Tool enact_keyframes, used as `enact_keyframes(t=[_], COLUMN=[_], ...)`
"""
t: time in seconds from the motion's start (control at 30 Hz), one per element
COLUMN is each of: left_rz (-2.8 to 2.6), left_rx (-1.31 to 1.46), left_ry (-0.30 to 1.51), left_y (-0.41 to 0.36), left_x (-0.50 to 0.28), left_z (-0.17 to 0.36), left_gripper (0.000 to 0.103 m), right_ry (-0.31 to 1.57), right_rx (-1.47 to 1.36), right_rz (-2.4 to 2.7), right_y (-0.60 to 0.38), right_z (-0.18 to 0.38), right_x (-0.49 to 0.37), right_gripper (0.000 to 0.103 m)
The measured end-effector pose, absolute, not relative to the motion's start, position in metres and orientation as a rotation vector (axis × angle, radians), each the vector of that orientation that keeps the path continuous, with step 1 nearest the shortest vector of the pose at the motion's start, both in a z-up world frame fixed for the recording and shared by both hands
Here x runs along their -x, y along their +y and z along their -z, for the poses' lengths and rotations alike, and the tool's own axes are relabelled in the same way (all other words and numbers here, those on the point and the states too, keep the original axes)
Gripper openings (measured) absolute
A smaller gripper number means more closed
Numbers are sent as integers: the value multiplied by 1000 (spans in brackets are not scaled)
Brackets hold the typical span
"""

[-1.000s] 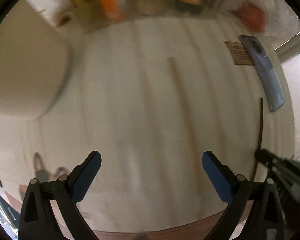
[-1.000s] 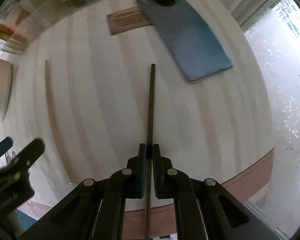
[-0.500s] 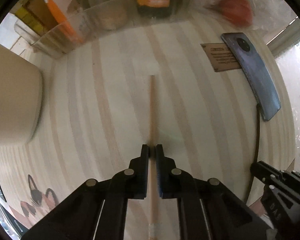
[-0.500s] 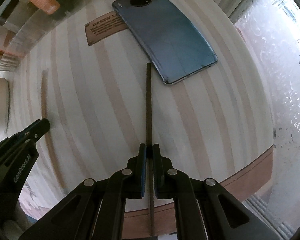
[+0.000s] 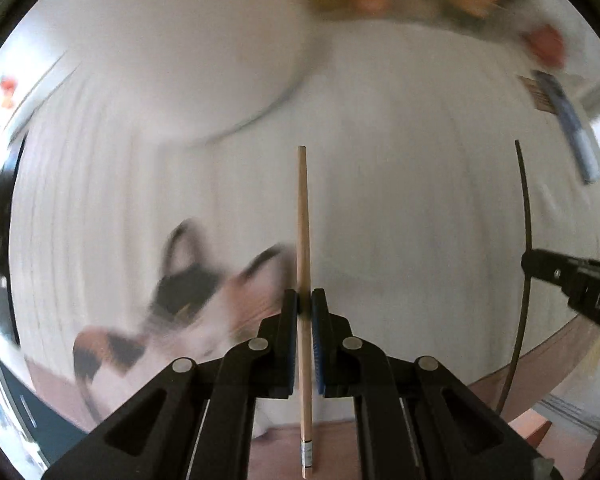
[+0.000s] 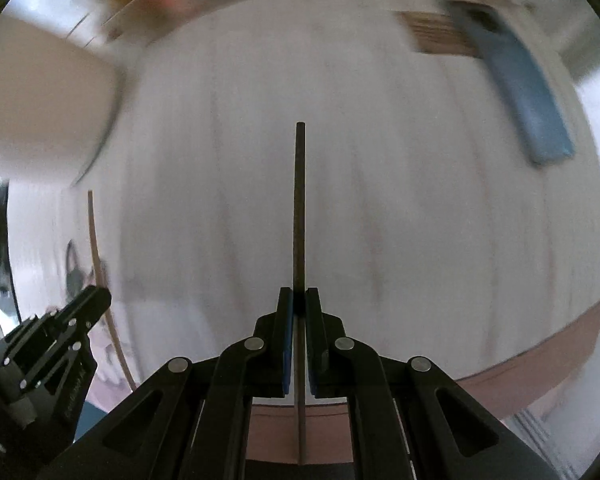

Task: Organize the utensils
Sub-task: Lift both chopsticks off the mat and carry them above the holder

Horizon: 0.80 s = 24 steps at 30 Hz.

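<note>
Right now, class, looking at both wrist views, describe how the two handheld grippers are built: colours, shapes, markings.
Both the left gripper and the right gripper are black, angular linkage frames with triangular cut-outs and round silver pivot pins. Their narrow fingers carry blue pads on the inner faces. White lettering marks each body's side, too blurred to read.

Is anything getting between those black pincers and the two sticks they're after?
No. The left gripper is shut directly on the light wooden chopstick, and the right gripper on the dark chopstick; nothing sits between.

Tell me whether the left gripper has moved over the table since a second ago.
Yes. The left gripper, shut on the light chopstick, has shifted left: the phone slid toward the right edge and the cat picture came underneath.
</note>
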State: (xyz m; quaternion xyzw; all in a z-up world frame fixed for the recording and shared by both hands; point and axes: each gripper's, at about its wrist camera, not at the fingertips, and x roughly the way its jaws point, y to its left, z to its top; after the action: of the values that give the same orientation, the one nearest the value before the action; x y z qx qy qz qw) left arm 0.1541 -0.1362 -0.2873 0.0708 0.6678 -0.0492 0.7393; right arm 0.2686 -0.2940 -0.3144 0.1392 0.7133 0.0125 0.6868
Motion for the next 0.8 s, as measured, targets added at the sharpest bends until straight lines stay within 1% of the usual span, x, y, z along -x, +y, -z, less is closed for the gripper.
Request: enact_keyframes(t=[0.27, 0.4, 0.47, 0.73, 0.8], left_rz=[-45, -65, -65, -40, -33], left_rx=[-46, -1, 5, 2, 5], left_ry=[1472, 1481, 1473, 1472, 1482], left_y=[-48, -26, 1, 10, 1], left_x=[-136, -135, -144, -143, -194], left_z=[297, 306, 301, 303, 295], left_gripper=[4, 5, 5, 5, 5], right_ry=[1613, 1625, 1616, 1629, 1628], right_rx=[-159, -95, -50, 35, 63], right_rz=[-131, -132, -124, -112, -104], right_y=[-208, -189, -179, -129, -127], right_z=[314, 320, 320, 320, 317], right_x=[-276, -275, -274, -272, -307], right_gripper=[6, 6, 6, 6, 7])
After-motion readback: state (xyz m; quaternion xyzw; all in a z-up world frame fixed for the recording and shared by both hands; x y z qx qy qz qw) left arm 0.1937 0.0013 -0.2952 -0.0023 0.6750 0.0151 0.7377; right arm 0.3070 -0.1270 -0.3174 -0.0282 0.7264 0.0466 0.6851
